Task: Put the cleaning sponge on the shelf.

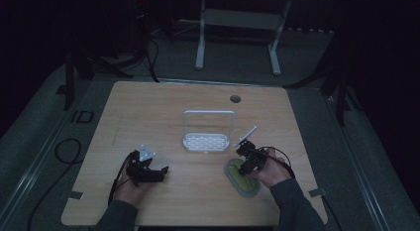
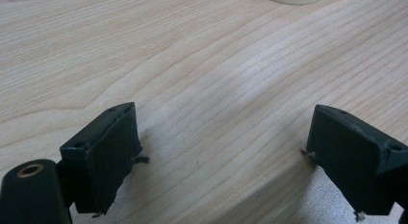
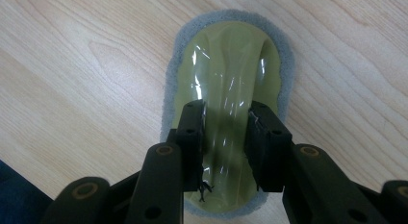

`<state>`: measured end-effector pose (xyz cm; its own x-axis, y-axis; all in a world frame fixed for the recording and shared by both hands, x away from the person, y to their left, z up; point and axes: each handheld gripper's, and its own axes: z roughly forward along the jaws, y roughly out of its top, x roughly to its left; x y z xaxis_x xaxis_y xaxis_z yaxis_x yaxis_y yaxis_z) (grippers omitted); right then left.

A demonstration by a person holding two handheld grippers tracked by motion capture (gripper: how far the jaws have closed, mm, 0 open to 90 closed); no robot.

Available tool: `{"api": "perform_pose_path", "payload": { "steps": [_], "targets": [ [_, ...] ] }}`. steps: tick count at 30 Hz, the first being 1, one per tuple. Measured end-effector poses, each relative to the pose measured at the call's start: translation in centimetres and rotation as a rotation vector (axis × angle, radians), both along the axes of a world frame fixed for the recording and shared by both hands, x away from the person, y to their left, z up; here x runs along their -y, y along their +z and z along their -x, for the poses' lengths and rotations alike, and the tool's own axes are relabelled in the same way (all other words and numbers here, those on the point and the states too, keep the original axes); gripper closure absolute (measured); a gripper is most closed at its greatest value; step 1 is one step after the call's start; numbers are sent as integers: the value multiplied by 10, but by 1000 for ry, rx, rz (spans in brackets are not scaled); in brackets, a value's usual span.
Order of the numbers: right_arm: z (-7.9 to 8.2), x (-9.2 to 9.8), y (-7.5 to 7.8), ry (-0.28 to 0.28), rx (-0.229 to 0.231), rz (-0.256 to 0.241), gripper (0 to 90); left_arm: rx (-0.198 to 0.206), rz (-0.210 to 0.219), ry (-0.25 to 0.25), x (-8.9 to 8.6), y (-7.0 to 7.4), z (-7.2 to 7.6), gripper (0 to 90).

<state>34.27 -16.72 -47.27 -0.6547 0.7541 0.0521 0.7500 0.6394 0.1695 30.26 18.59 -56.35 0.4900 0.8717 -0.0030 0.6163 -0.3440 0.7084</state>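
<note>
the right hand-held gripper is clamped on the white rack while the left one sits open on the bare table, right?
Not the rack. The right hand-held gripper grips the raised handle of the green scrubbing pad, as the right gripper view shows. The left hand-held gripper is indeed open over bare table.

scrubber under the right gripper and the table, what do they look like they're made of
The scrubber looks like glossy olive-yellow plastic, with bright glints along its raised handle, on a matte grey pad with a fuzzy edge, probably foam or felt. The right gripper is shut on that handle. The table shows pale wood grain with a smooth sheen; wood or laminate.
</note>
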Motion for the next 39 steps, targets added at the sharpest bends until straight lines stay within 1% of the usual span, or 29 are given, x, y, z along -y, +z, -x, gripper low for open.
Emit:
{"api": "perform_pose_path", "payload": {
  "steps": [9, 13, 16, 20, 24, 26, 31, 32, 33, 34, 37, 38, 39],
  "targets": [
    [-1, -6, 1, 65, -1, 63, 703, 0, 1, 0, 0, 0, 0, 112],
    [0, -9, 1, 102, 15, 92, 709, 0, 0, 0, 0, 0, 0, 112],
    [3, -12, 2, 145, 27, 111, 713, 0, 3, 2, 0, 0, 0, 112],
    [5, -13, 2, 161, 41, 111, 715, 0, 4, 2, 0, 0, 0, 112],
    [9, -14, 3, 216, 73, 109, 716, 0, 4, 2, 0, 0, 0, 112],
    [10, -15, 4, 228, 77, 107, 716, 0, 4, 2, 0, 0, 0, 112],
    [12, -18, 6, 282, 116, 116, 716, -1, 4, 2, 0, 0, 0, 112],
    [12, -18, 6, 282, 116, 116, 716, -1, 4, 2, 0, 0, 0, 112],
    [13, -19, 6, 292, 124, 118, 716, -1, 4, 2, 0, 0, 0, 112],
    [14, -20, 7, 308, 144, 123, 716, -1, 4, 2, 0, 0, 0, 112],
    [14, -22, 8, 321, 176, 122, 717, 0, 4, 3, 0, 0, 0, 112],
    [14, -22, 8, 321, 176, 122, 717, 0, 4, 3, 0, 0, 0, 112],
    [15, -23, 9, 326, 188, 119, 717, 0, 4, 2, 0, 0, 0, 112]
  ]
}}
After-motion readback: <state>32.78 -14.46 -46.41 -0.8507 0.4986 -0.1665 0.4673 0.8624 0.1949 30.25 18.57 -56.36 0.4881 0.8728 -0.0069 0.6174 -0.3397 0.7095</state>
